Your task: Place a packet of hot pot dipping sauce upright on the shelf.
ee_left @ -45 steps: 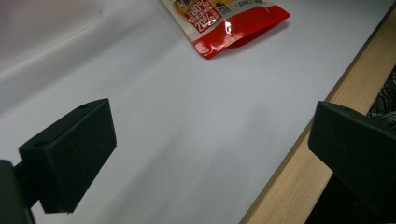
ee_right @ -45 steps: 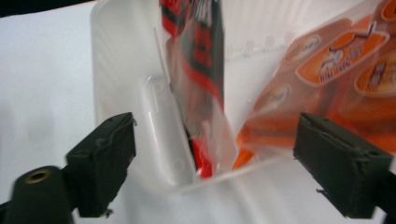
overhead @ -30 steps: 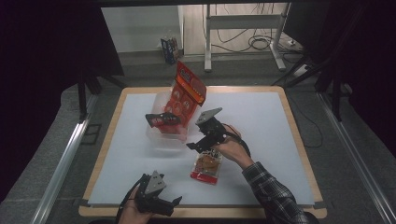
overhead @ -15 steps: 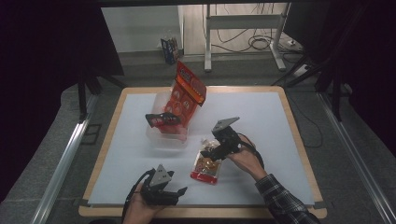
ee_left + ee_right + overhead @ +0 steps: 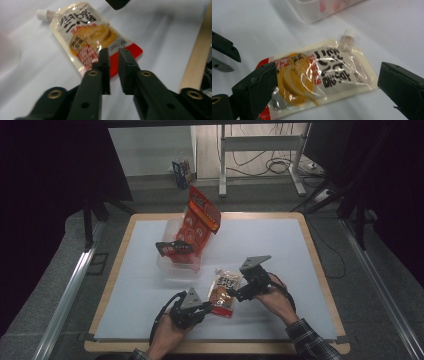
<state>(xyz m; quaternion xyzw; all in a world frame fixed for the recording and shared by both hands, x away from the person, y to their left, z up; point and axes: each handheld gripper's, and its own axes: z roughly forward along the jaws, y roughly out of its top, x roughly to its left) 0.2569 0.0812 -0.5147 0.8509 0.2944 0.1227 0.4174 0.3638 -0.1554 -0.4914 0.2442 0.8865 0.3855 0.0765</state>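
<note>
1 spouted pouch [image 5: 223,290] is lying flat on the white table sheet [image 5: 280,250], near the front edge, its white cap pointing toward the clear plastic tub [image 5: 177,265] just beyond it and its red bottom edge pointing toward the person.

The right gripper [image 5: 237,294] is coming at the pouch from the right; in the right gripper view its 2 black jaws are standing wide apart, 1 on each side of the pouch [image 5: 319,75], with neither pressing on it, so it is gripping nothing.

The left gripper [image 5: 207,308] is sitting just beside the pouch's red end. Its jaws have just been closing, and in the left gripper view they are nearly together with only a narrow gap between them; nothing is caught there, and the pouch [image 5: 87,40] is lying just past the tips.

Inside the tub, a tall red snack bag [image 5: 200,220] is leaning upright, and a black-and-red packet [image 5: 173,248] is resting across the tub's near rim.
</note>
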